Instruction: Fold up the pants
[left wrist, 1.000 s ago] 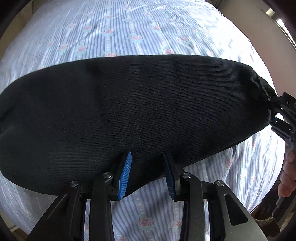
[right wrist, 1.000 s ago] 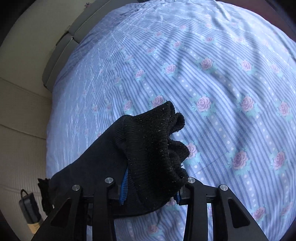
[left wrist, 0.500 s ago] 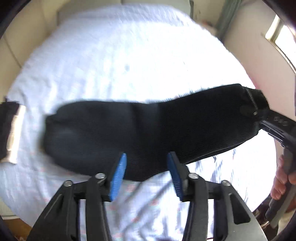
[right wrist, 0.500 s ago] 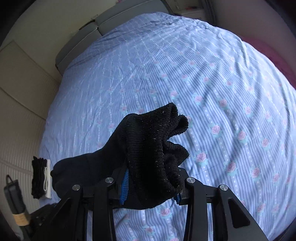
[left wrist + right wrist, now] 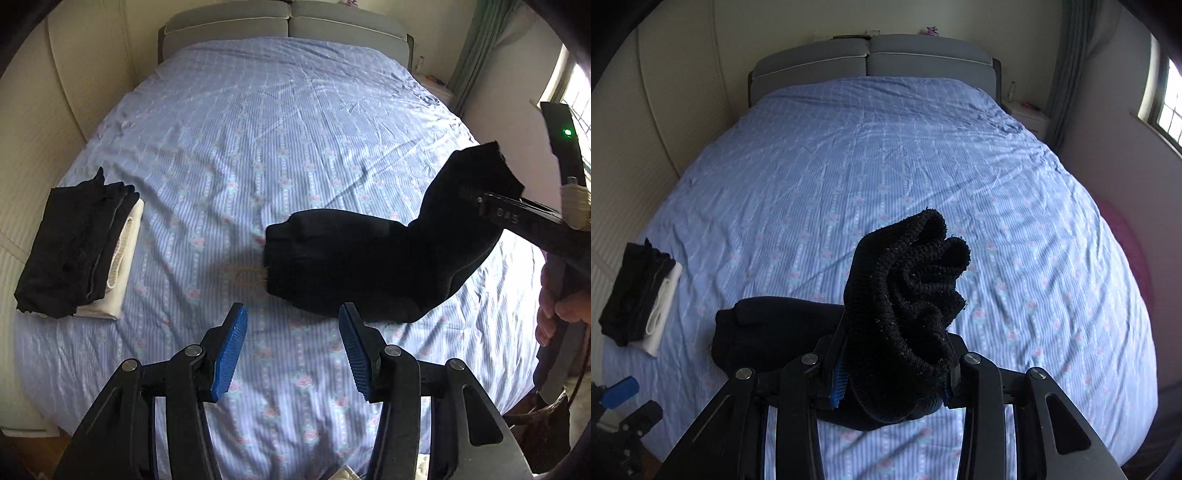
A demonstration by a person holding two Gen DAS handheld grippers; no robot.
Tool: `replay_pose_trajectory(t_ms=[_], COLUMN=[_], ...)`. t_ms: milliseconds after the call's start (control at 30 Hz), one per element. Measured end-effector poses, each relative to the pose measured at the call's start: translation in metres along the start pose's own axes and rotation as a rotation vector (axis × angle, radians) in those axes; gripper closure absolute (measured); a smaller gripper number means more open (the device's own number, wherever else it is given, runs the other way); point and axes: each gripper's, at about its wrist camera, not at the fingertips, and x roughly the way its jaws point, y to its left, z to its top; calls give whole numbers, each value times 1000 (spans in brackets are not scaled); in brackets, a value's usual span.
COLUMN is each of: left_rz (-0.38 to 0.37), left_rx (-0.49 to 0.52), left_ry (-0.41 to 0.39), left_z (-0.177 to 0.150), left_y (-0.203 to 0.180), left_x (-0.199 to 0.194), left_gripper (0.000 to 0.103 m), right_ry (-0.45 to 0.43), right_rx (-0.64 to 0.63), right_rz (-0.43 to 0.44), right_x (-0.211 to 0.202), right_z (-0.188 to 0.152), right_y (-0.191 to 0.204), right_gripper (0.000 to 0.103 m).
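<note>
The black pants (image 5: pixel 369 258) lie folded into a short strip on the blue striped bed sheet (image 5: pixel 280 140). Their right end is lifted off the bed. My right gripper (image 5: pixel 892 373) is shut on that bunched ribbed end (image 5: pixel 908 291); it also shows in the left wrist view (image 5: pixel 480 192) at the right. My left gripper (image 5: pixel 291 350) is open and empty, above the sheet just in front of the pants' near edge. The far end of the pants (image 5: pixel 757 332) rests on the bed.
A stack of folded black and white clothes (image 5: pixel 77 247) sits at the bed's left edge, also seen in the right wrist view (image 5: pixel 639 299). The grey headboard (image 5: pixel 284 18) is at the far end. A wall and window (image 5: pixel 576 96) are at the right.
Both grippers have risen and pulled back from the bed. The left gripper has come off the pants and stayed open. The right gripper has lifted its end, folding the pants shorter.
</note>
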Motion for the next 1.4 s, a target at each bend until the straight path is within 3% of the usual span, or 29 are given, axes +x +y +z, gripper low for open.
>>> replay_pose_trajectory(t_ms=[167, 300, 400, 500, 600, 733, 867, 900, 1000, 1200, 1267, 1400], left_rz=[-10, -17, -17, 7, 22, 37, -2, -20, -100, -251, -296, -309], left_rx=[-12, -54, -77, -90, -123, -147, -110, -87, -47, -59, -105, -212], left_ry=[22, 65, 79, 88, 93, 74, 57, 55, 43, 67, 90, 155], left_z=[-4, -8, -12, -17, -19, -15, -6, -4, 4, 28, 37, 47], left_y=[62, 107, 134, 153, 166, 173, 154, 144, 109, 39, 24, 9], left_x=[5, 18, 26, 30, 30, 27, 27, 28, 32, 65, 82, 121], left_gripper=[52, 52, 52, 52, 44, 40, 38, 37, 34, 29, 29, 29], right_ry=[63, 137, 208, 251, 242, 213, 51, 15, -16, 60, 98, 148], right_rx=[-150, -236, -325, -358, -364, -343, -282, -258, -135, 52, 154, 309], right_rz=[-71, -34, -50, -48, 11, 117, 305, 331, 278, 27, 25, 52], right_x=[33, 64, 96, 112, 108, 75, -8, -25, -48, -17, 0, 34], right_z=[-1, -11, -29, -41, -47, -46, -46, -46, -51, -71, -75, -87], right_y=[96, 164, 203, 220, 227, 229, 209, 198, 148, 29, -7, -53], right_gripper=[65, 75, 75, 65, 34, 32, 31, 25, 22, 22, 22, 22])
